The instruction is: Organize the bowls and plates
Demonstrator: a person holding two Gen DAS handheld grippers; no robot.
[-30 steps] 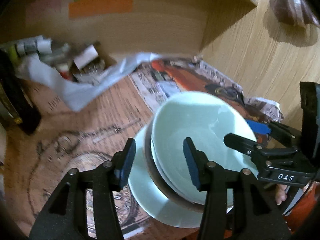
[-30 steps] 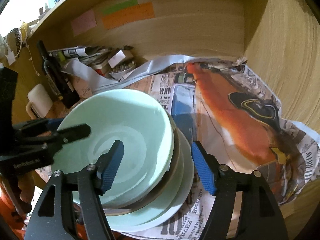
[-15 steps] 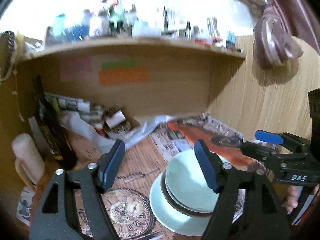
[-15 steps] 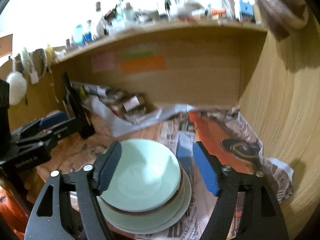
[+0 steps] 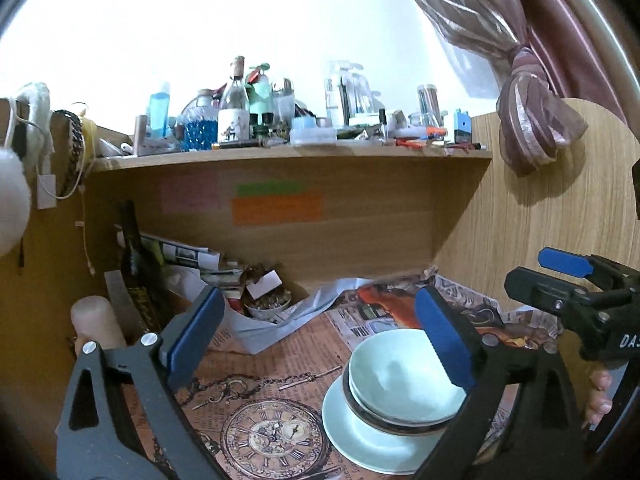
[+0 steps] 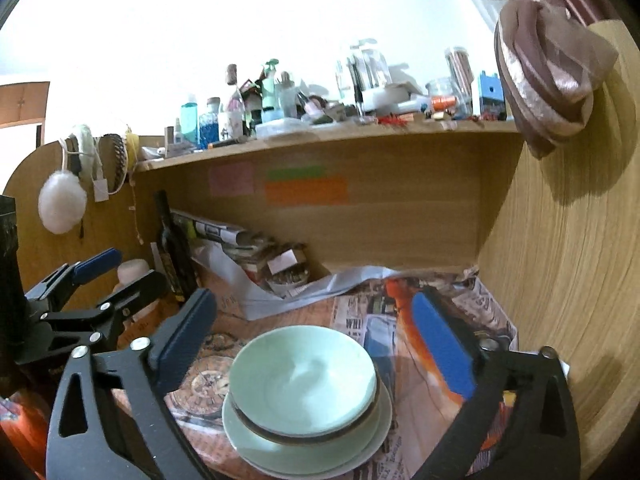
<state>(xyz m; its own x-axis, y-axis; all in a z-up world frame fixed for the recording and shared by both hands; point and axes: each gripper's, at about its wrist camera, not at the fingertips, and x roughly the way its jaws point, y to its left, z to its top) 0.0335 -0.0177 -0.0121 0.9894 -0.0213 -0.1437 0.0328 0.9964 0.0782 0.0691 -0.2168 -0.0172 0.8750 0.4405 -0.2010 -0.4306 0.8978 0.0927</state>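
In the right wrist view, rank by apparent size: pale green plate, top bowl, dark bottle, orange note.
Largest to smallest:
1. Pale green plate
2. Top bowl
3. Dark bottle and orange note: unsure, since both stand farther back.

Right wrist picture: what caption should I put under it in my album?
Open right gripper above a stack of pale green bowls on a plate, left gripper alongside.

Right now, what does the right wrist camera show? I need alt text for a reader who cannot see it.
A stack of pale green bowls sits on a matching plate on a paper-covered desk, framed by the open right tongs, which hold nothing. The left tongs, also open, show at the left edge. Behind is a wooden shelf crowded with bottles.
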